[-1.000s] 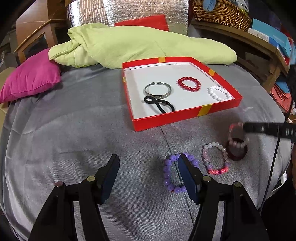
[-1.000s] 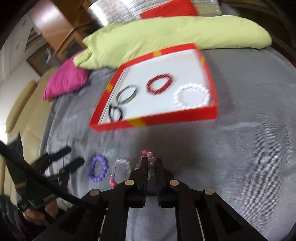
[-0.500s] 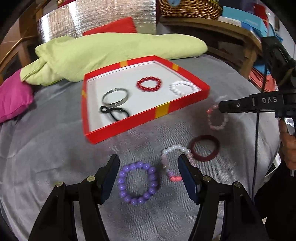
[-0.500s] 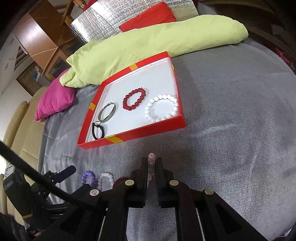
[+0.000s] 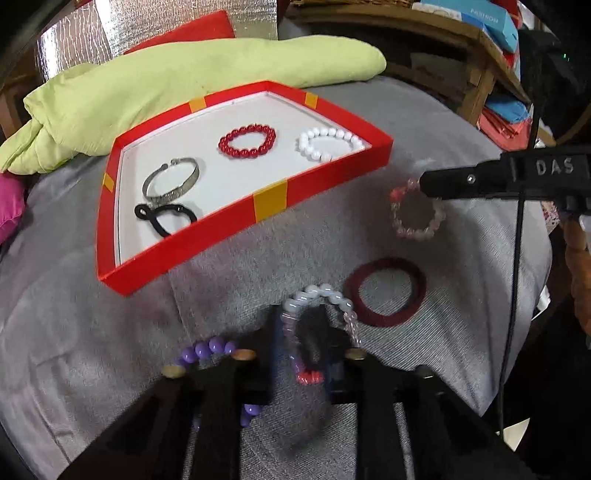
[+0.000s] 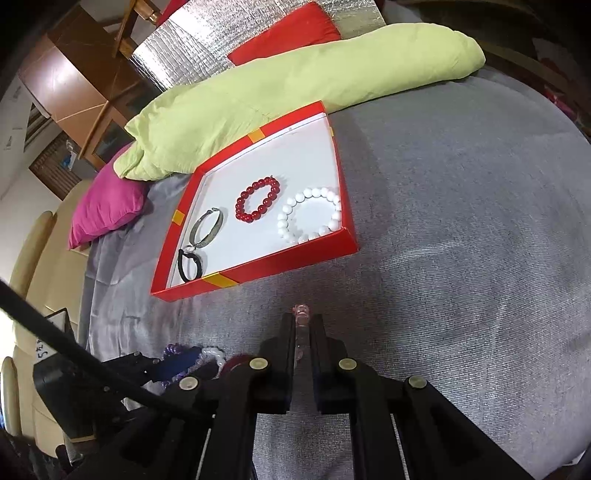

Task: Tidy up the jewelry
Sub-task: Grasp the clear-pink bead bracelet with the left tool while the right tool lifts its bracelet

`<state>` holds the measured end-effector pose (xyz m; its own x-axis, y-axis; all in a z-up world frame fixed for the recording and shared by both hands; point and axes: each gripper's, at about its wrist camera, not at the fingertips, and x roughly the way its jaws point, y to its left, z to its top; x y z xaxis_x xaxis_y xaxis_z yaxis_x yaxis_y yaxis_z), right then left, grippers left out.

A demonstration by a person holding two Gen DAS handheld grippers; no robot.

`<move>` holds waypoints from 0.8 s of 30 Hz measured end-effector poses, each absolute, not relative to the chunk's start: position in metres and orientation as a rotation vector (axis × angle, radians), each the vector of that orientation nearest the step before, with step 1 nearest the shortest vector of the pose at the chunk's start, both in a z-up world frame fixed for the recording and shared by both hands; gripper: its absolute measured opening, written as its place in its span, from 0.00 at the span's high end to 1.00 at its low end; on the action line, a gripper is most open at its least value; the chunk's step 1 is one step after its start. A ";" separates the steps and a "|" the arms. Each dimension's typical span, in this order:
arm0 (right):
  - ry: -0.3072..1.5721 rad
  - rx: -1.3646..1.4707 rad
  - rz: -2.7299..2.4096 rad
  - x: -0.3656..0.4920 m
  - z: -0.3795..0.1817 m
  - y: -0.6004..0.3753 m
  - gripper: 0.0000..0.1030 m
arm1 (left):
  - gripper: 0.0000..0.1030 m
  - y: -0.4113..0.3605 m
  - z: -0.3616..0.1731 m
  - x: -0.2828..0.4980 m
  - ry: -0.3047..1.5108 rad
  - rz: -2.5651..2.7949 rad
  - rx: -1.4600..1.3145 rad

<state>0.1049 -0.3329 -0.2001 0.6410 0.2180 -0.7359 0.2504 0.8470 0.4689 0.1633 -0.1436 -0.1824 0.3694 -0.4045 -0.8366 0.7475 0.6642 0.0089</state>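
A red tray (image 5: pixel 236 225) (image 6: pixel 258 271) on the grey cloth holds a red bead bracelet (image 5: pixel 247 141), a white bead bracelet (image 5: pixel 328 144), a silver bangle (image 5: pixel 171 181) and a black hair tie (image 5: pixel 164 218). My right gripper (image 6: pixel 302 325) is shut on a pale pink bead bracelet (image 5: pixel 415 214) and holds it above the cloth, right of the tray. My left gripper (image 5: pixel 303 354), blurred, has its fingers closing around a white-and-pink bead bracelet (image 5: pixel 317 295). A purple bead bracelet (image 5: pixel 208 349) lies by its left finger. A maroon hair band (image 5: pixel 386 291) lies to the right.
A lime-green cushion (image 5: pixel 177 92) lies behind the tray, a magenta cushion (image 6: pixel 107 203) at the far left. A wooden shelf with boxes (image 5: pixel 480 33) stands at the back right. The other gripper's cable (image 5: pixel 517 258) hangs at the right.
My left gripper moved right from around the purple bracelet and narrowed around the white-and-pink bracelet. My right gripper lifted the pale pink bracelet and carried it toward the tray.
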 end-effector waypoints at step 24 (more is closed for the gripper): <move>0.663 0.622 0.044 0.092 -0.161 -0.330 0.92 | 0.92 -0.115 -0.120 0.165 0.693 -0.794 0.205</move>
<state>0.0924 -0.3304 -0.1615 0.7940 0.2305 -0.5625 0.1541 0.8188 0.5530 0.1654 -0.1155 -0.1201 0.4958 -0.5856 -0.6413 0.7145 0.6948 -0.0820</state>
